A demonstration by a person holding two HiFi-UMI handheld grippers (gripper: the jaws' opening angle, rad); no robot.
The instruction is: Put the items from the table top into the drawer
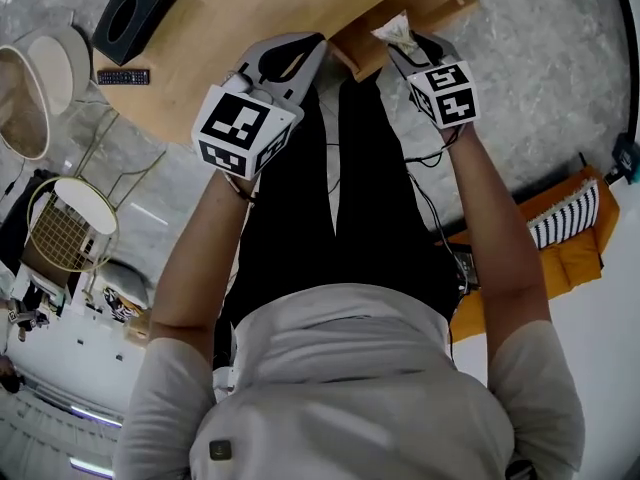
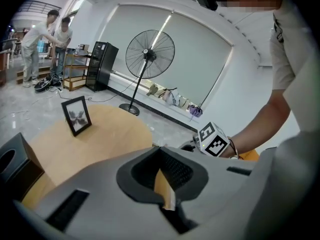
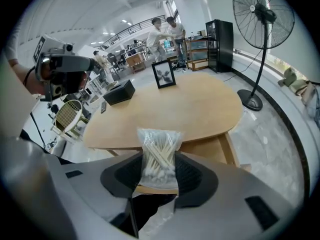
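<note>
My right gripper (image 3: 159, 170) is shut on a clear bag of cotton swabs (image 3: 159, 154), which stands up between its pads. In the head view that gripper (image 1: 405, 40) holds the bag (image 1: 398, 30) just off the wooden table's (image 1: 250, 8) near edge, beside the open wooden drawer (image 1: 445, 0). The drawer (image 3: 222, 149) hangs under the tabletop (image 3: 190, 109). My left gripper (image 2: 162, 159) has its jaws nearly together on a thin tan, white-edged flat piece (image 2: 166, 189); what it is I cannot tell. In the head view the left gripper (image 1: 318, 43) sits at the table edge.
A black tissue box (image 1: 132, 13), a remote (image 1: 123, 76) and a picture frame (image 3: 164, 74) are on the table. A standing fan (image 3: 260, 14) is on the floor beyond. Round wire chairs (image 1: 70, 223) stand at the left, orange shelving (image 1: 565, 238) at the right. People stand far off.
</note>
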